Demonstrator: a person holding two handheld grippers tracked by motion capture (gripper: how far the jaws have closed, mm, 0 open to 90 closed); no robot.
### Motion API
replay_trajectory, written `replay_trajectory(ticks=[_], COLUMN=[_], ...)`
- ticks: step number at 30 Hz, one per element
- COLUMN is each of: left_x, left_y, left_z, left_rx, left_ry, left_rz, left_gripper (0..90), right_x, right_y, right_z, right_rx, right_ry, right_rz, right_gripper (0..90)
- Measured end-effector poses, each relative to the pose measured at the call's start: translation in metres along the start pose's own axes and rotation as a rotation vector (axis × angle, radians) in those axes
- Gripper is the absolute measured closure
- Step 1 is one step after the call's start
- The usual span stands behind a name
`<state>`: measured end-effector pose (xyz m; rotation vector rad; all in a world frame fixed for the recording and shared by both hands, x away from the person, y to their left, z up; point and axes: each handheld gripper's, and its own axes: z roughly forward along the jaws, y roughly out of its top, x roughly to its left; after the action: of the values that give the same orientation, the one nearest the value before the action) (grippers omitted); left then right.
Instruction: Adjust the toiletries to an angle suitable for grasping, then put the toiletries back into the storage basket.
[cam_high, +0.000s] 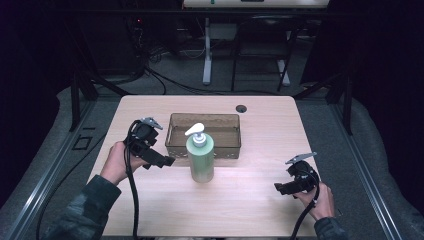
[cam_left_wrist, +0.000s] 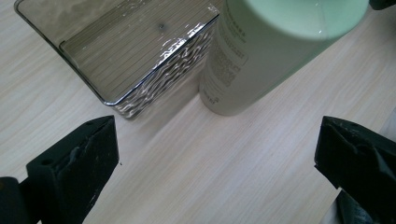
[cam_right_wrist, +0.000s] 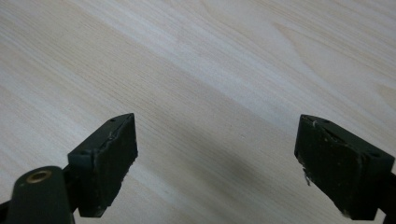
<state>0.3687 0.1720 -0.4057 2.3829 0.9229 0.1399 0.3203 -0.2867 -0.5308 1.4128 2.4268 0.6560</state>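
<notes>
The green pump bottle (cam_high: 200, 156) stands upright on the worktop (cam_high: 260, 150), touching or just in front of the near wall of the clear brown bin (cam_high: 204, 135). In the left gripper view the bottle (cam_left_wrist: 261, 51) rises just beside the bin's corner (cam_left_wrist: 135, 74). The left gripper (cam_high: 167, 161) is just left of the bottle, jaws wide with nothing between them. The right gripper (cam_high: 278, 188) is well apart, right of the bottle and nearer the person, jaws wide over bare worktop (cam_right_wrist: 210, 70).
</notes>
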Motion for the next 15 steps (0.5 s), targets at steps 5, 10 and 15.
replay_trajectory(ticks=[5,10,15], left_x=[-0.004,-0.007,-0.009], left_y=[0.009,0.013,0.019], left_z=[-0.004,-0.005,-0.009], left_rx=[0.002,0.010,0.013], left_ry=[-0.010,-0.016,-0.041], left_rz=[0.017,0.024,0.032], left_gripper=[0.0,0.0,0.0], right_x=[-0.001,-0.002,-0.003], right_y=[0.001,0.000,-0.001], right_z=[-0.001,0.001,0.003], right_rx=[-0.003,0.008,0.014], right_ry=[0.000,0.002,0.005], right_rz=[0.002,0.005,0.012], right_gripper=[12.8,12.7,11.6])
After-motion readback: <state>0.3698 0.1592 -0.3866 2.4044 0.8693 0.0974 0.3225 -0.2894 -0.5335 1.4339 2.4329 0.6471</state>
